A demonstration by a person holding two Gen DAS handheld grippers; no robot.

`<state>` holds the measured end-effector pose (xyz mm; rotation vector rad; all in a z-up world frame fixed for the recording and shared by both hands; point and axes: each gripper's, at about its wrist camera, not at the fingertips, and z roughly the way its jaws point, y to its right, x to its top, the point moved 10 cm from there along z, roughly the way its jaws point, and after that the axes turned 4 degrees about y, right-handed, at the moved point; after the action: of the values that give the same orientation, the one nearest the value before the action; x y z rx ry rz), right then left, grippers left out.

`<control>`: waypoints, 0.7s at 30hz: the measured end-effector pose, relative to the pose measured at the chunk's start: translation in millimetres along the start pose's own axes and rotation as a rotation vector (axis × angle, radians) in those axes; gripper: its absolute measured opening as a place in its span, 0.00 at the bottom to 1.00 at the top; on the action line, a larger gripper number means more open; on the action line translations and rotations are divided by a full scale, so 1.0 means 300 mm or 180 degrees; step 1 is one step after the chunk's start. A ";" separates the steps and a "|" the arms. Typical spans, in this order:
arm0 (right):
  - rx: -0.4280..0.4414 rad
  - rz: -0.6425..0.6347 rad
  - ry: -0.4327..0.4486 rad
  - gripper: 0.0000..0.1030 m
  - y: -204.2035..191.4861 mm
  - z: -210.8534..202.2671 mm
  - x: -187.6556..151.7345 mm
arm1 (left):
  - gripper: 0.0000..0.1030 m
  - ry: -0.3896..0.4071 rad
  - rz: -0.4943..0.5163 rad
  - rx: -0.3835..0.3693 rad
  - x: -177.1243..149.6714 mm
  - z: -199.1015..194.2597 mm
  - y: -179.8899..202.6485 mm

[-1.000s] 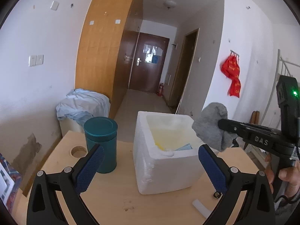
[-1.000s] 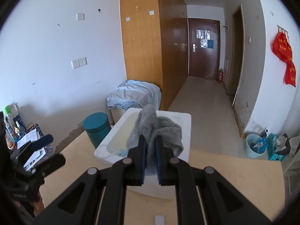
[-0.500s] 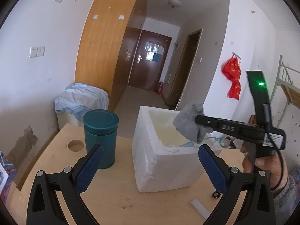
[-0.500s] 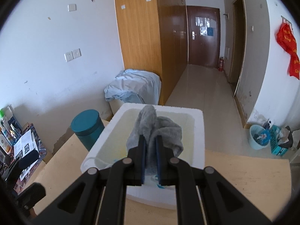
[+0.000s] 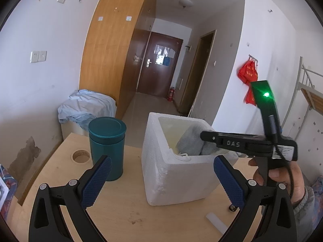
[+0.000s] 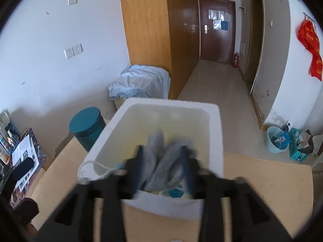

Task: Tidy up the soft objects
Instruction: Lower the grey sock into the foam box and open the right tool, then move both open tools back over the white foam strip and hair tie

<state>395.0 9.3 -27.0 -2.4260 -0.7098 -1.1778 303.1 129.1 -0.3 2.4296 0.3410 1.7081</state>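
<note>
my right claw (image 6: 163, 167): spread apart, blurred, grey cloth (image 6: 159, 165) between fingers, over foam box (image 6: 171, 205)
my left claw (image 5: 161, 181): released, holding nothing, above table (image 5: 125, 217)

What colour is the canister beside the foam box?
Teal, lid and body alike; the canister shows best in the left wrist view.

The left gripper (image 5: 161, 183) is held level, jaws spread wide and empty. The right gripper (image 6: 163, 167) tilts downward, jaws parted (blurred), gripped by a hand (image 5: 282, 179).
</note>
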 end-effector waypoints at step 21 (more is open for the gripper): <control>-0.0108 0.0026 0.0186 0.62 0.026 -0.187 -0.067 | 0.98 -0.0044 0.0191 -0.0139 -0.033 -0.034 0.114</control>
<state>353.9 -31.3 -10.7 -2.4090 -0.6670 -1.2616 293.6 93.4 2.9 2.4429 0.2287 1.7031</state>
